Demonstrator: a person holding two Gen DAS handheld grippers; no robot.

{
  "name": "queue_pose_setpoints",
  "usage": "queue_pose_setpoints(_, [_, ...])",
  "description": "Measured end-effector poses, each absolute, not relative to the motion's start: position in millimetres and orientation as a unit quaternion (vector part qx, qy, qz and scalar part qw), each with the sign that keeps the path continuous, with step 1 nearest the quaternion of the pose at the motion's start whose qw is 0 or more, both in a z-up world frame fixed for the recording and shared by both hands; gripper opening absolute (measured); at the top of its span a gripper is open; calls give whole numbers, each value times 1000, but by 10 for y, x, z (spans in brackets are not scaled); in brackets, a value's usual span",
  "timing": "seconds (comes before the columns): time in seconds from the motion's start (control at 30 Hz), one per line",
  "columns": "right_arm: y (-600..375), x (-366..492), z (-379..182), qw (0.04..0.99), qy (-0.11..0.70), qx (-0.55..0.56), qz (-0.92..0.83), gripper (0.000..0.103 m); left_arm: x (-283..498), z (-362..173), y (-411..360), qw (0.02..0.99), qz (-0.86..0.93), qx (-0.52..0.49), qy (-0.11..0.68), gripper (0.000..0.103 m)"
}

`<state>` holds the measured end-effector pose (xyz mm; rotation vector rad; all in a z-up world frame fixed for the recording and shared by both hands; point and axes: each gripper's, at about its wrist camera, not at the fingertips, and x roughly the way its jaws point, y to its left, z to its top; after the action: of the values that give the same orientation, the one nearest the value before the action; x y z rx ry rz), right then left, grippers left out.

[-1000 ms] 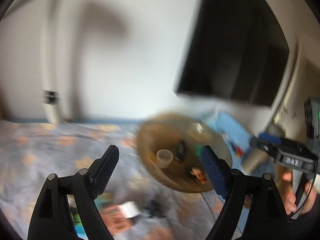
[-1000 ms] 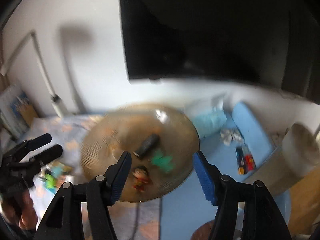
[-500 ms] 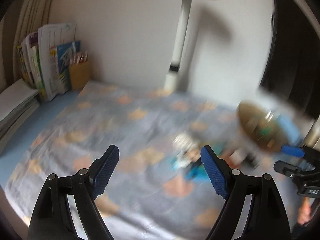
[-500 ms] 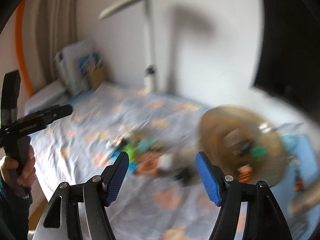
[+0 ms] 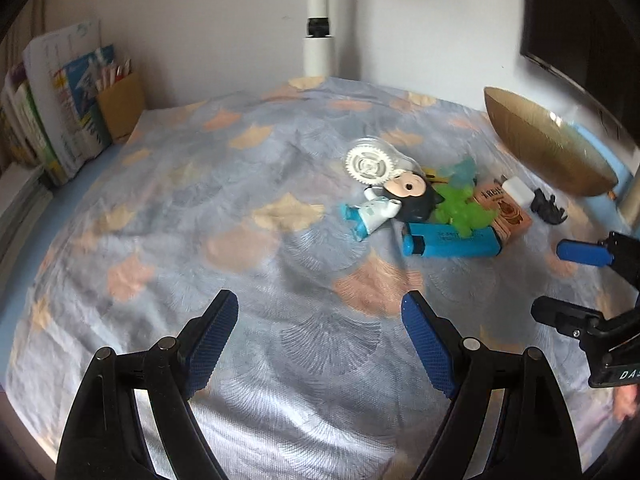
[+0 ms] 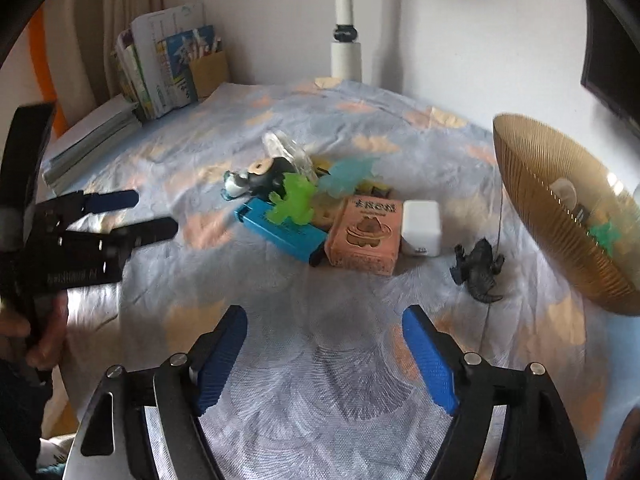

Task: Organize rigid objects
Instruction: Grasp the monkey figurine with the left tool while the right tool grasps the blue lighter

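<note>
Both grippers, left (image 5: 320,332) and right (image 6: 324,344), gape empty over floral cloth (image 5: 248,208) by white wall (image 5: 208,20).

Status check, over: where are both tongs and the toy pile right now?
Left tongs open, empty, above the cloth. Right tongs open, empty. Toy pile untouched on the cloth, gold bowl at right. Nothing between tongs and pile.

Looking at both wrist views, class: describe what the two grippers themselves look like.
Each gripper, left gripper and right gripper, has black angular arms with silver rivets. Their fingers carry blue ribbed pads. White lettering marks the black bodies. A bare hand grips the left handle; no sleeves or cables are visible.
</note>
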<state>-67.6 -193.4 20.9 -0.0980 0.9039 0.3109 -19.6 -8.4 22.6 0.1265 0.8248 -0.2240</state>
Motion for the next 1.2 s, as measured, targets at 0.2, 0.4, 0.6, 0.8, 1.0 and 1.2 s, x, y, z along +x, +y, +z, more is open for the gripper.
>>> queue_pose_setpoints(0.2, [-1885, -630, 272, 876, 465, -42, 120, 63, -98, 387, -69, 893, -154, 59, 419, 82])
queue_pose_setpoints(0.4, [-1668, -358, 322, 851, 498, -23, 166, 63, 283, 481, -215, 867, -233, 88, 432, 82])
queue_pose_setpoints(0.6, [-1707, -144, 188, 858, 487, -31, 160, 63, 709, 272, -318, 835, -292, 69, 462, 79])
queue_pose_setpoints(0.8, [-1675, 127, 143, 848, 487, -47, 203, 68, 869, 176, -384, 812, -343, 26, 471, 66])
queue_pose_setpoints(1.0, [-1477, 107, 128, 850, 472, -86, 219, 63, 789, 200, -327, 816, -337, 15, 470, 44])
queue_pose_setpoints(1.2, [-1411, -111, 149, 846, 472, -100, 226, 27, 541, 262, 16, 835, -292, -13, 467, 44])
